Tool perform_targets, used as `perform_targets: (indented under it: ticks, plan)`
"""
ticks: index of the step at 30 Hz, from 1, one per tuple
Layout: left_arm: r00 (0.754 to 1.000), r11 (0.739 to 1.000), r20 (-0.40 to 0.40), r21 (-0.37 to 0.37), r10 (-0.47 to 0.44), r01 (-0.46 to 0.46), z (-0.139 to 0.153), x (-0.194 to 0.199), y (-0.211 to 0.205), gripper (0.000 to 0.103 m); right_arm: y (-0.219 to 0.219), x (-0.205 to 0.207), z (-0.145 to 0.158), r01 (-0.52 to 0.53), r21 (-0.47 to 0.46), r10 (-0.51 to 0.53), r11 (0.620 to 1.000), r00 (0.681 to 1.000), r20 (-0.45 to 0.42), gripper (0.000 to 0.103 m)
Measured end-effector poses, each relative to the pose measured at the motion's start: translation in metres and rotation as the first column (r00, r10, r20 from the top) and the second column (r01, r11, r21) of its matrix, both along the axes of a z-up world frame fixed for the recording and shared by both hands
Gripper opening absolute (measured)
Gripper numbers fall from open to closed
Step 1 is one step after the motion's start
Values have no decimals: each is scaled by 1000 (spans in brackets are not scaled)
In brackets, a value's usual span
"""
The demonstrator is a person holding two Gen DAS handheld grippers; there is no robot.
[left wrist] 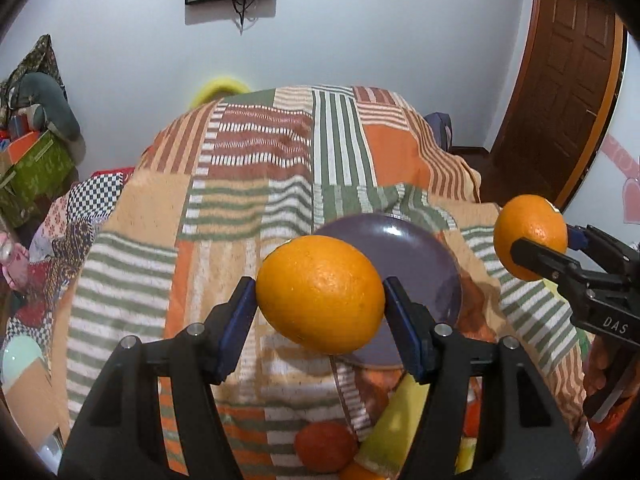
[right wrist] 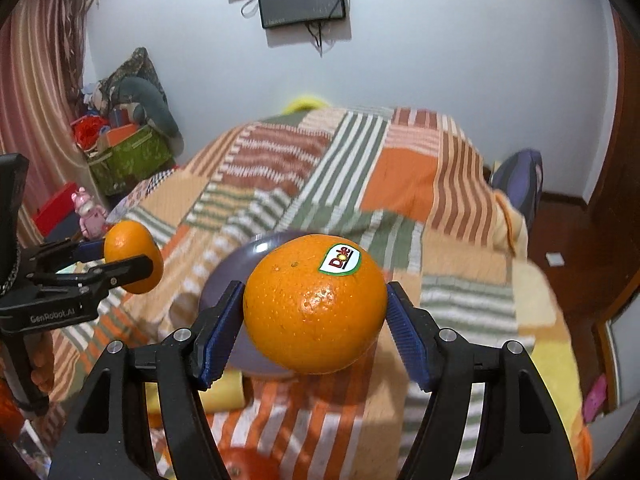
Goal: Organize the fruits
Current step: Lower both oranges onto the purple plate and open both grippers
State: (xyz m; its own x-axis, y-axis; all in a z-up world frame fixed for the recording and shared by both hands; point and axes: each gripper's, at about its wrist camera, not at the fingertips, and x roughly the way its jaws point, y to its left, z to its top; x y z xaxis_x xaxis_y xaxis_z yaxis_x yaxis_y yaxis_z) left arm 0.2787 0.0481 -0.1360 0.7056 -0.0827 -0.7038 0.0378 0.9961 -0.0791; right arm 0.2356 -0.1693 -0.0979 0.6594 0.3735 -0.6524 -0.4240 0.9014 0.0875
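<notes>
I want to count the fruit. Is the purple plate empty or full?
Empty as far as it shows: the purple plate looks bare, though the held orange hides part.

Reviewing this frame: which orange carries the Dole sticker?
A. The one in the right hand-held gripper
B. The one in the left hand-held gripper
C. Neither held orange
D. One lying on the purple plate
A. In the right wrist view the sticker sits on the orange clamped in the right hand-held gripper; the orange in the left hand-held gripper shows none.
</notes>
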Motion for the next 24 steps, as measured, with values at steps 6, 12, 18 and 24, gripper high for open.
perform_targets:
  ticks: [6,12,18,24]
  plan:
    - [1000,1000,19,19,0,0,6,16,-2,64,11,23,2,-17,-7,18,1000,999,38,67]
    - [1000,1000,5,15,1,-1,0,40,-1,64,19,43,-11,-22,-18,22,1000,1000,11,67]
    - [999,1000,-45,9,-5,5,-17,66,0,64,26,65,-31,-21,-22,20,1000,999,-46,67]
    - [994,999,-100,21,-48,50,-43,87,-4,64,32,81,-56,-49,-29,45,998,991,-129,67]
